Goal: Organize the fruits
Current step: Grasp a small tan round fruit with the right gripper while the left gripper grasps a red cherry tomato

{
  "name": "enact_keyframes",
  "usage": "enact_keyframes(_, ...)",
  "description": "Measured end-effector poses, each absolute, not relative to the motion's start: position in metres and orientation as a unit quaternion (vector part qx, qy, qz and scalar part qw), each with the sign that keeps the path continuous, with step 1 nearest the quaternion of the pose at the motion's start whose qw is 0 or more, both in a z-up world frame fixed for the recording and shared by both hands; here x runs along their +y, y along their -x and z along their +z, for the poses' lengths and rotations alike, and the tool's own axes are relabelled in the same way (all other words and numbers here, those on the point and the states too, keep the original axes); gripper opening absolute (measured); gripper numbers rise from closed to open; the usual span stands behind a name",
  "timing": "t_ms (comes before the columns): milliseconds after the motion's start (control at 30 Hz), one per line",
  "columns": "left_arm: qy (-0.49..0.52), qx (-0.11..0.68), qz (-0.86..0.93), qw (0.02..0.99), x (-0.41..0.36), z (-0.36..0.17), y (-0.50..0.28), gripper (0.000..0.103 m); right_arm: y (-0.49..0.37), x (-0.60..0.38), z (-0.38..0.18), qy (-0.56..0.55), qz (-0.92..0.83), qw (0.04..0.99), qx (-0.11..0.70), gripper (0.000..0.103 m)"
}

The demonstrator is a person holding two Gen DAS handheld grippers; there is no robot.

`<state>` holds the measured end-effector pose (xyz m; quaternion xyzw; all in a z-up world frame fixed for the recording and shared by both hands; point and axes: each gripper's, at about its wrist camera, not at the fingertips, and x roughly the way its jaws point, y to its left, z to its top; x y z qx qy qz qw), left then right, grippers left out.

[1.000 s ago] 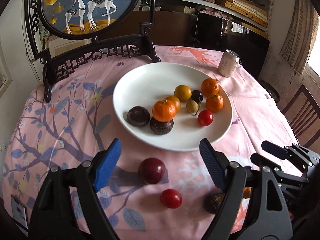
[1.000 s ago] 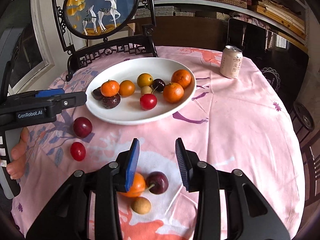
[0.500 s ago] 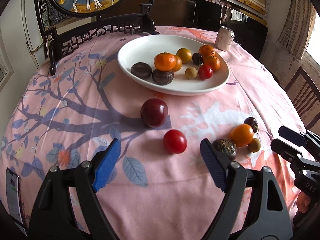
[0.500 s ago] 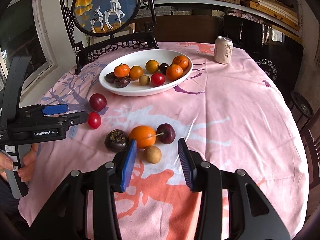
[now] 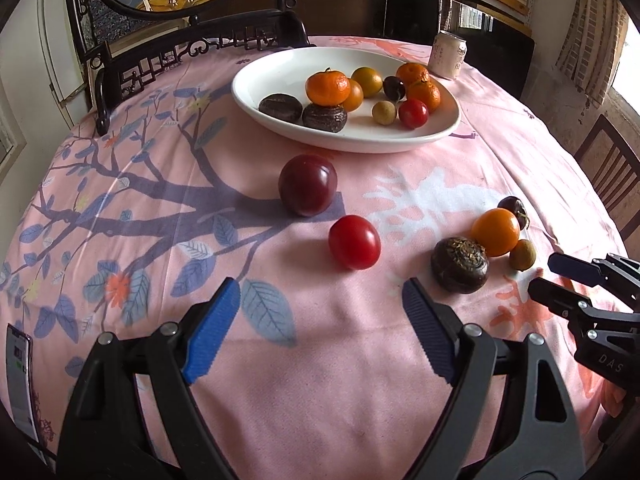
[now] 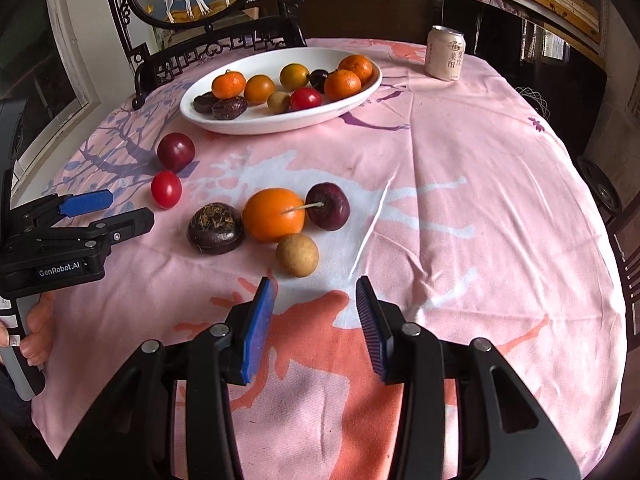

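Fruits lie in 2 places on the pink tablecloth (image 6: 460, 168): 9 on the white plate (image 6: 256, 124), 6 loose, among them a plum (image 5: 308, 190), a cherry tomato (image 5: 354, 242) and a longan (image 6: 297, 255). The left gripper (image 5: 316, 336) hovers wide open and empty; the right gripper (image 6: 316, 328) gapes narrower, also empty. Small, round and smooth, each fruit would likely roll or bruise, so grip gently across the middle. The plate's far side is hidden behind piled fruit.
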<state>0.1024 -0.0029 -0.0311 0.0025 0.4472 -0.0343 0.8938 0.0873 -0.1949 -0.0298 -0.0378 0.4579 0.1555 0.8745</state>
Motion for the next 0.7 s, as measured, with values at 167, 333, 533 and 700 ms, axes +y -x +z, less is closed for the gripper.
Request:
enact_keyframes(167, 0.008, 0.454, -0.038, 0.890, 0.002, -0.038, -0.105, 0.085, -0.095, -0.182, -0.035, 0.067, 0.152, 0.875, 0.455, 0.043)
enact_keyframes(333, 0.006, 0.456, -0.043, 0.889, 0.003, -0.043, -0.108, 0.085, -0.105, -0.177, -0.038, 0.072, 0.151, 0.880, 0.445, 0.032)
enact_keyframes(533, 0.008, 0.455, -0.045, 0.889, 0.004, -0.044, -0.109, 0.085, -0.109, -0.184, -0.038, 0.045, 0.156, 0.885, 0.437, 0.024)
enact_keyframes(700, 0.007, 0.458, -0.042, 0.888, 0.002, -0.042, -0.110, 0.085, -0.107, -0.193, -0.037, 0.021, 0.165, 0.883, 0.439, 0.024)
